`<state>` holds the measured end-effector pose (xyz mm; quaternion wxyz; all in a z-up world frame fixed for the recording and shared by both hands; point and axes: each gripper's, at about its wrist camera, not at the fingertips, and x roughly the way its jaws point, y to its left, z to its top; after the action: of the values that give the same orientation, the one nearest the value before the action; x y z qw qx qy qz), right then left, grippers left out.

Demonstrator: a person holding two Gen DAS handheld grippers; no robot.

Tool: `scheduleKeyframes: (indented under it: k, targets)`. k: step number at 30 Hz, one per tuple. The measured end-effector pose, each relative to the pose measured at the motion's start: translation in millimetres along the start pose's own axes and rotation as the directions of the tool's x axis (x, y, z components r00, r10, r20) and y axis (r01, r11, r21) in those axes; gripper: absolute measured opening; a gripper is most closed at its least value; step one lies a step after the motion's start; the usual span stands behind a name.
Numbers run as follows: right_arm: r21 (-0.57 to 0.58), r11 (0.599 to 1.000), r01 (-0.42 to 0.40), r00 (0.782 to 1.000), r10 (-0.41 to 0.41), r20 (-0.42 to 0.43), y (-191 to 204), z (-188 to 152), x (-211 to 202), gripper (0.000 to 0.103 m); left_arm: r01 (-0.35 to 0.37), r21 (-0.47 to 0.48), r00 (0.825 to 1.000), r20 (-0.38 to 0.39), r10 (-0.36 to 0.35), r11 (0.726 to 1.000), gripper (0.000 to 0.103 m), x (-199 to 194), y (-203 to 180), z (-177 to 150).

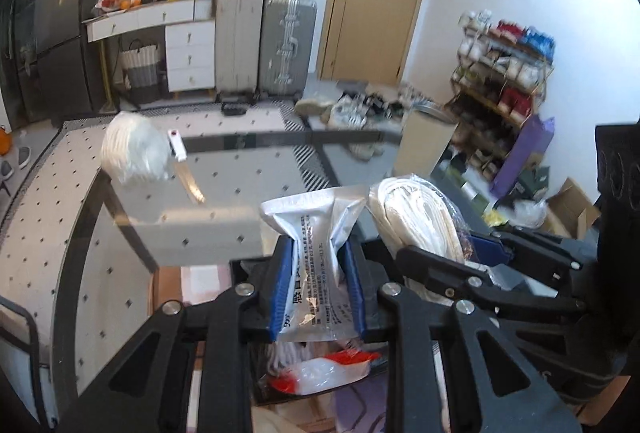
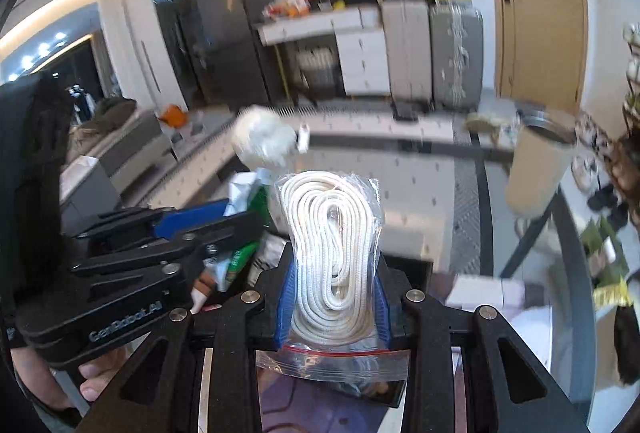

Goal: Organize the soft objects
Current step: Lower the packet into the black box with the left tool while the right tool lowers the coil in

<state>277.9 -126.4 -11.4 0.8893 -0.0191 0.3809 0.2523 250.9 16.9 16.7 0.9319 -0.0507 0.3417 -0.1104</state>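
Left wrist view: left gripper [image 1: 318, 285] clamps foil packet [image 1: 316, 233]; right gripper [image 2: 334, 297] clamps bagged rope [image 2: 330, 245], both upright, right gripper at 3 o'clock.

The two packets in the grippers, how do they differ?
The silver foil pouch in the left gripper is opaque with printed text; the clear zip bag of white rope in the right gripper shows its coiled contents. The pouch looks flat; the rope bag bulges. Both are soft, clamped upright above the glass table.
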Motion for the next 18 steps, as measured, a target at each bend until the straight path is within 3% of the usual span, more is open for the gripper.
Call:
scheduleKeyframes:
  k: [5,18]
  targets:
    - [-0.001,1.000,0.019,0.994,-0.019,-0.107,-7,-8,26,0.033,-0.041,0.020,0.996,-0.079,0.042,0.999,0.024,16,-3,-8]
    - [0.011,1.000,0.017,0.978,-0.014,-0.209,-18,-18,53,0.034,-0.058,0.034,0.978,-0.200,0.064,0.998,0.026,44,-3,-23]
